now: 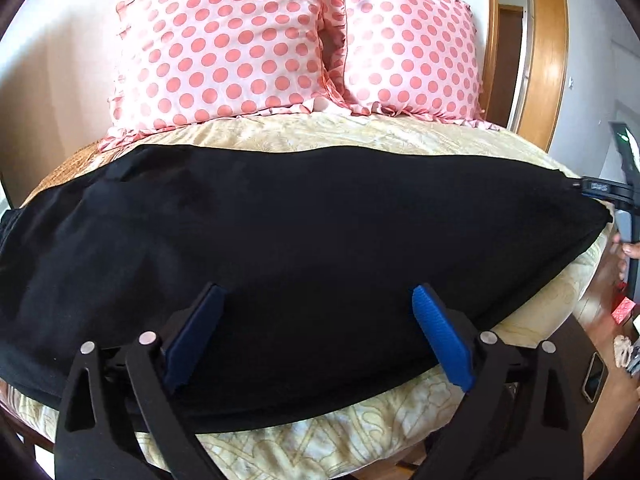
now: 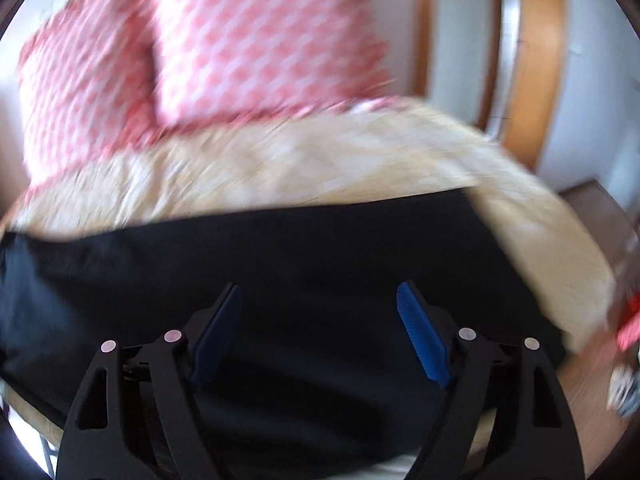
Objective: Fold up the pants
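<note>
I see the black pants (image 1: 300, 240) spread flat across the cream bedspread (image 1: 360, 136), just below the 2 dotted pillows (image 1: 224, 40). My left gripper (image 1: 316, 336) and right gripper (image 2: 320, 332) both hover over the pants, jaws wide, holding nothing. For a clean fold I'd pinch matching edges evenly.

Black pants (image 1: 300, 240) lie plain and unpatterned. At twelve o'clock, pillows (image 1: 224, 44) are pale pink with coral polka dots. The bedspread (image 1: 360, 136) is cream with faint golden swirls. Both tongs (image 1: 316, 300) are black with blue pads (image 1: 440, 336). At two o'clock, the door frame (image 1: 548, 60) is honey-coloured wood.
</note>
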{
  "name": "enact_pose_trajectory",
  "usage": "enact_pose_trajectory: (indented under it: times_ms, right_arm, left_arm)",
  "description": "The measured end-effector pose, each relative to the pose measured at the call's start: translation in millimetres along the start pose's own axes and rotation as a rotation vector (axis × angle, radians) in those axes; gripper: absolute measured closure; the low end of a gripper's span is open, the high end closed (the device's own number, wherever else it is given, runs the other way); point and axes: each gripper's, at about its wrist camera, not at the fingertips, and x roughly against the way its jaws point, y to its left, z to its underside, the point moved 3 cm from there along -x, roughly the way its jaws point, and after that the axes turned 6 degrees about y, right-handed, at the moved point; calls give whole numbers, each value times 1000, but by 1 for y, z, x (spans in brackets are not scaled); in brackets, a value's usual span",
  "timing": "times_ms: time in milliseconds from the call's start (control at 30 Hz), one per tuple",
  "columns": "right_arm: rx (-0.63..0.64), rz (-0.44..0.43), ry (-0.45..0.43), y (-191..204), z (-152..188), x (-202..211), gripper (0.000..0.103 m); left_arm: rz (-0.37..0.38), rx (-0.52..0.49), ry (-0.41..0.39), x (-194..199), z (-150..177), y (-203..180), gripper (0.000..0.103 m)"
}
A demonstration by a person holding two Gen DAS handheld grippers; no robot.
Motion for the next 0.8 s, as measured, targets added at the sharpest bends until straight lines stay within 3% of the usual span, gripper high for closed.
enact_pose_trajectory:
  times_ms: [100,200,300,467,667,800]
  right_arm:
    - [-200,93,-10,-70,9,10,21]
    - [-317,103,1,-110,17,10,21]
    - [-310,120,19,-120,21,4,21]
    - [-218,121,30,-101,27,-8,24]
    - [-208,106,-28,-96,33,-4,53]
    - [-264,60,-62,-106,33,-4,79]
  left_arm:
    - [-9,-14,-7,-3,1,-3,3]
    - [-9,-15,-9,-4,1,-3,2]
    - [-12,-16,-10,-4,0,-3,2]
    - [-12,-16,-9,-4,0,-3,2]
    - [-11,-17,-10,-4,0,-3,2]
    - [-11,-16,-10,-4,0,-3,2]
